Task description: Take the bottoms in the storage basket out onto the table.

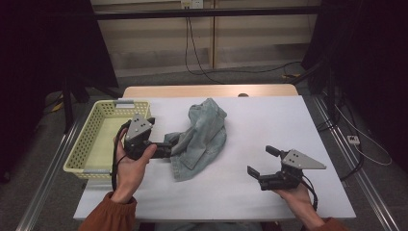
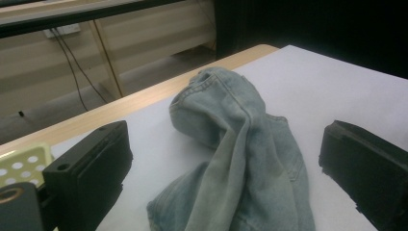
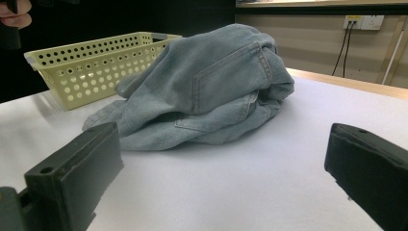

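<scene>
A crumpled pair of light blue jeans (image 1: 204, 132) lies in the middle of the white table (image 1: 274, 120). My left gripper (image 1: 161, 137) is at the jeans' left edge, held by a hand in an orange sleeve. In the left gripper view the left gripper (image 2: 223, 144) stands open, its jaws wide apart, and the jeans (image 2: 231, 110) run up between them. My right gripper (image 1: 262, 160) rests open near the front right, well apart from the cloth. In the right gripper view the right gripper (image 3: 221, 144) faces the jeans (image 3: 211, 82) across bare table.
A pale yellow perforated basket (image 1: 91, 139) stands at the table's left edge, just behind the left hand; the basket (image 3: 96, 62) shows beyond the jeans too. A wooden strip (image 1: 207, 90) runs along the far edge. Cables and dark stands lie on the floor beyond.
</scene>
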The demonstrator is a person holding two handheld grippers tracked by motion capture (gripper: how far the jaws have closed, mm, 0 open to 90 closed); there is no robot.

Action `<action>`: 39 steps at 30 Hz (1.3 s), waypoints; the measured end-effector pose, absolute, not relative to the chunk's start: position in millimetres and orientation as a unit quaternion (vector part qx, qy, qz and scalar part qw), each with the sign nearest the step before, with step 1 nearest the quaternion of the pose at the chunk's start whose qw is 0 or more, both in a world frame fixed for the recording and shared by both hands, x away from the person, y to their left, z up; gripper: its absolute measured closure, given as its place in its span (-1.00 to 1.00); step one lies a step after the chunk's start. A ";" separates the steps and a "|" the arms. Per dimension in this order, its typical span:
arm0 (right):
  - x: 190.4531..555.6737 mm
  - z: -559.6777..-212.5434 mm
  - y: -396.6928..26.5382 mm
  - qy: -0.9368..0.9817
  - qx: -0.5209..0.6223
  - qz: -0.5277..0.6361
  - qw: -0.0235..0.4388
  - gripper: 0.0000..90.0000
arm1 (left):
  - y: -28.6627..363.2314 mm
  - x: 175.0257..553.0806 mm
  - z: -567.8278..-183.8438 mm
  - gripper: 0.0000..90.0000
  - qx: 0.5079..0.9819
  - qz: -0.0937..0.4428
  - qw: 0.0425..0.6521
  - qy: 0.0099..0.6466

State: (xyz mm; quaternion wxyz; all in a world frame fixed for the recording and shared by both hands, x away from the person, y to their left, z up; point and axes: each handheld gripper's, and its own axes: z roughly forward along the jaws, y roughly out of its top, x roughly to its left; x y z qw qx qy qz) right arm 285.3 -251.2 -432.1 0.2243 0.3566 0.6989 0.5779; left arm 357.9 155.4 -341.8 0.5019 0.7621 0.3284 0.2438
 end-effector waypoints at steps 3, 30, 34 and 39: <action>285.5 -432.1 -251.1 0.699 0.356 0.578 0.224 -1.00 | 159.6 356.5 -341.6 -0.91 0.760 0.246 0.502 0.331; 286.6 -432.4 -249.7 0.700 0.356 0.578 0.223 -1.00 | 192.3 332.2 -338.4 -0.90 0.762 0.273 0.481 0.336; 286.8 -432.5 -249.7 0.700 0.356 0.578 0.223 -1.00 | 196.3 329.8 -341.1 -0.90 0.764 0.274 0.479 0.336; 286.7 -432.4 -249.4 0.701 0.355 0.577 0.223 -1.00 | 201.7 326.5 -346.9 -0.90 0.759 0.272 0.482 0.343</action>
